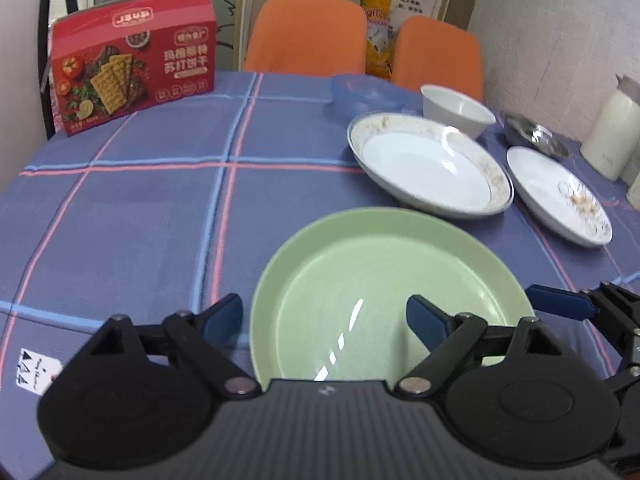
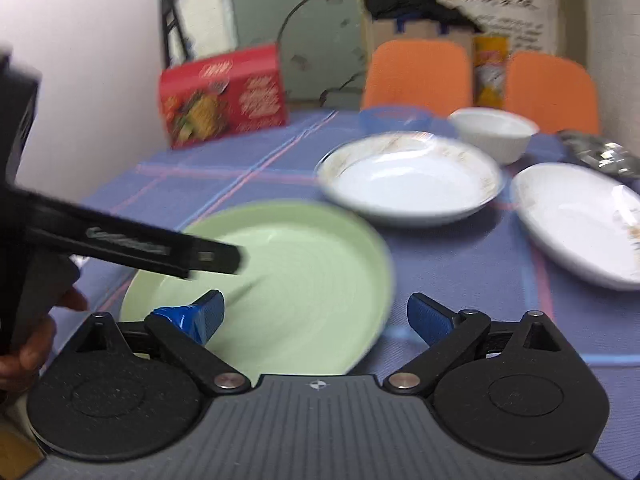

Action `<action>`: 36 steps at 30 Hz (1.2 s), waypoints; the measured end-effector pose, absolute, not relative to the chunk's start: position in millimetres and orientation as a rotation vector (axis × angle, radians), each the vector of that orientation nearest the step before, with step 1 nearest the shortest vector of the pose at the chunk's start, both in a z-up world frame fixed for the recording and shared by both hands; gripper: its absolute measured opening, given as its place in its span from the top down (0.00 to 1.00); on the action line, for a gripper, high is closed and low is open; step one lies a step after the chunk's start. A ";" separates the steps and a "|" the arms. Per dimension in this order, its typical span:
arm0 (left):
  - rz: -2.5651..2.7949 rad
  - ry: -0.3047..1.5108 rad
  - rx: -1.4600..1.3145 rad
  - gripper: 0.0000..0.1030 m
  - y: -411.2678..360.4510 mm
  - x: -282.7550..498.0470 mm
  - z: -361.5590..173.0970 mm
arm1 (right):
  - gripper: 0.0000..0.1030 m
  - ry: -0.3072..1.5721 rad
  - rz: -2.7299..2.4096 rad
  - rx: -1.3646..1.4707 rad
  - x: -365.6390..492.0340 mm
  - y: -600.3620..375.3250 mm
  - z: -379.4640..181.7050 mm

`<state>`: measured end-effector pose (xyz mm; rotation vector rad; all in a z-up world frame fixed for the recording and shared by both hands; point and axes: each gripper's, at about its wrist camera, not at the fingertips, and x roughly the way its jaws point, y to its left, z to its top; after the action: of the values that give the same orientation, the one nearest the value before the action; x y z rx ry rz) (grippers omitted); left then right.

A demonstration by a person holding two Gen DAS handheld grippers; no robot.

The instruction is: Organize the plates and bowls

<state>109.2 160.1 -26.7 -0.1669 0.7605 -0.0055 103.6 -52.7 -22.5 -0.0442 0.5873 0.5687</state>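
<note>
The round pale-green plastic plate (image 1: 384,292) lies flat on the counter (image 1: 140,220), which is covered by a blue checked cloth, nearest the viewer. The left tongs (image 1: 324,316) hover over it with jaws spread wide, one finger outside the plate's left rim, the other above its inside. The right tongs (image 2: 316,318) are likewise spread, straddling the plate's right rim; whether either pad touches it is hard to tell through the blur. Behind lie a white deep plate with a speckled gold rim (image 1: 430,164), a second white plate (image 1: 560,196), a white bowl (image 1: 458,110), a translucent blue bowl (image 1: 366,94) and a red cracker box (image 1: 134,60).
</note>
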 end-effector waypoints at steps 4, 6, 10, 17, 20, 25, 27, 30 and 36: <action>0.040 0.701 -0.233 0.08 183.1 125.3 -9.5 | 0.15 0.509 0.489 -0.092 138.9 -63.0 0.9; 0.050 0.700 -0.239 0.08 186.8 135.2 -5.5 | 0.15 0.482 0.482 -0.127 164.8 -61.9 6.8; 0.058 0.708 -0.219 0.08 186.7 150.2 -7.2 | 0.15 0.522 0.472 -0.184 219.8 -53.4 1.8; 0.067 0.750 -0.208 0.07 192.3 178.4 -16.0 | 0.16 0.648 0.476 -0.209 273.9 -44.8 -23.2; 0.063 0.749 -0.197 0.07 192.9 189.0 -15.5 | 0.14 0.681 0.465 -0.210 277.3 -38.9 -30.0; 0.037 0.760 -0.170 0.07 187.6 204.5 -16.9 | 0.14 0.676 0.407 -0.223 272.9 -31.4 -29.9; 0.027 0.762 -0.159 0.07 183.9 208.2 -17.4 | 0.14 0.679 0.392 -0.221 271.9 -28.8 -29.1; 0.007 0.761 -0.145 0.07 178.5 211.5 -17.0 | 0.14 0.682 0.397 -0.203 271.2 -26.3 -27.4; -0.034 0.766 -0.150 0.07 169.9 225.1 -14.8 | 0.15 0.678 0.423 -0.215 268.8 -25.4 -28.5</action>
<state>225.1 169.9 -14.8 -0.1504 0.7658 -0.0339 268.8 -25.4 -28.5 -0.2148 0.6780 0.4225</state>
